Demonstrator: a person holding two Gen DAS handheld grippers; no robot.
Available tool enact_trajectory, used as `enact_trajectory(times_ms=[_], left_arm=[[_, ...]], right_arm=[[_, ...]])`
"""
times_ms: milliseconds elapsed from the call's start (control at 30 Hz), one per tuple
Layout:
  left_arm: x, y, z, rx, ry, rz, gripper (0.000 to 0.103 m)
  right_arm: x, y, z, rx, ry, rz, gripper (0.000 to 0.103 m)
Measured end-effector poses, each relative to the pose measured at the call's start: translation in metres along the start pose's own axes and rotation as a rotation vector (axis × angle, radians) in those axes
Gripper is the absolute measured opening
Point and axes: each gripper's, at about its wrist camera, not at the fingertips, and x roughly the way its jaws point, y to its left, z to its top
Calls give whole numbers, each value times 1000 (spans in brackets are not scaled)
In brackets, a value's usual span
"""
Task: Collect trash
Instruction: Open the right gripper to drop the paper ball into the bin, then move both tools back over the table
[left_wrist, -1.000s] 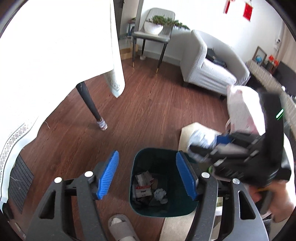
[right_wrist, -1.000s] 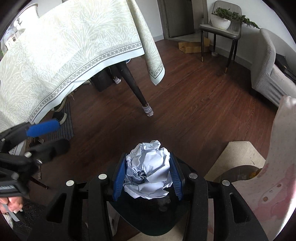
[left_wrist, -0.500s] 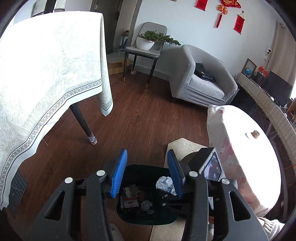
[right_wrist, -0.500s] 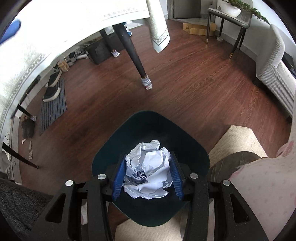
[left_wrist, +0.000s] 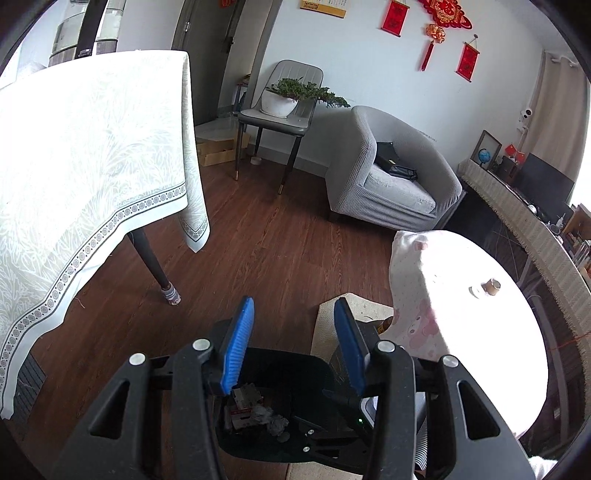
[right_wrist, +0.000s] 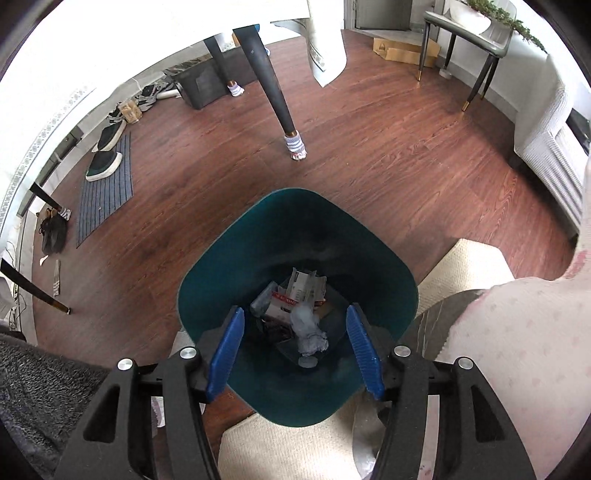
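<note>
In the right wrist view, a striped mat (right_wrist: 105, 192) with dark shoes (right_wrist: 103, 162) on it is seen at the far left on the wooden floor (right_wrist: 388, 155). Further right, a dark table leg (right_wrist: 271, 85) with a sock-like cover at its foot is seen beneath a hanging pale tablecloth (right_wrist: 325, 48). At the centre, a dark green trash bin (right_wrist: 229, 258) is placed on the floor, its near edge beside a cream rug (right_wrist: 469, 266). The right gripper (right_wrist: 295, 354) is held directly above the bin with its blue pads (right_wrist: 225, 354) spread wide and nothing gripped between them. A crumpled white paper ball (right_wrist: 310, 330) is seen inside the bin, lying on top of cardboard packaging (right_wrist: 295, 295) and other scraps. At the right edge, a pink-patterned white cloth (right_wrist: 524, 343) is draped over a round table.

In the left wrist view, the tablecloth (left_wrist: 92, 166) fills the left side. The left gripper (left_wrist: 293, 347) is held released too, its pads apart and empty, above the far rim of the bin (left_wrist: 317, 373). Trash (left_wrist: 255, 410) is visible at the bin's bottom, and the dark body of the right gripper (left_wrist: 332, 424) is partly seen over it. Behind, a grey chair (left_wrist: 280, 122) carrying a potted plant (left_wrist: 291, 96) and a grey armchair (left_wrist: 391, 184) are seen, with the round table (left_wrist: 480, 332) at the right.
</note>
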Motion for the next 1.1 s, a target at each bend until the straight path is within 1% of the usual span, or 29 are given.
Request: enact_trajectory(times_ms=[167, 367, 467, 600, 800, 900, 967, 1100], left_arm=[[0, -5, 6, -9, -16, 1, 47], [-4, -15, 14, 8, -47, 16, 49], [-6, -23, 18, 13, -66, 1, 52], [-5, -39, 22, 25, -89, -14, 54], [8, -74, 22, 67, -84, -34, 58], [16, -93, 20, 82, -76, -50, 61], [21, -106, 19, 98, -73, -56, 62], [34, -133, 16, 136, -60, -70, 64]], right_arm=[[-26, 0, -3, -8, -59, 15, 59], [-78, -1, -1, -23, -188, 21, 58], [-105, -9, -2, -11, -256, 7, 58], [-134, -28, -7, 19, -317, -20, 56], [-171, -68, -21, 101, -387, -63, 55], [-185, -90, -30, 147, -413, -119, 55], [-193, -105, -36, 182, -430, -133, 55], [-208, -129, -51, 226, -459, -191, 55]])
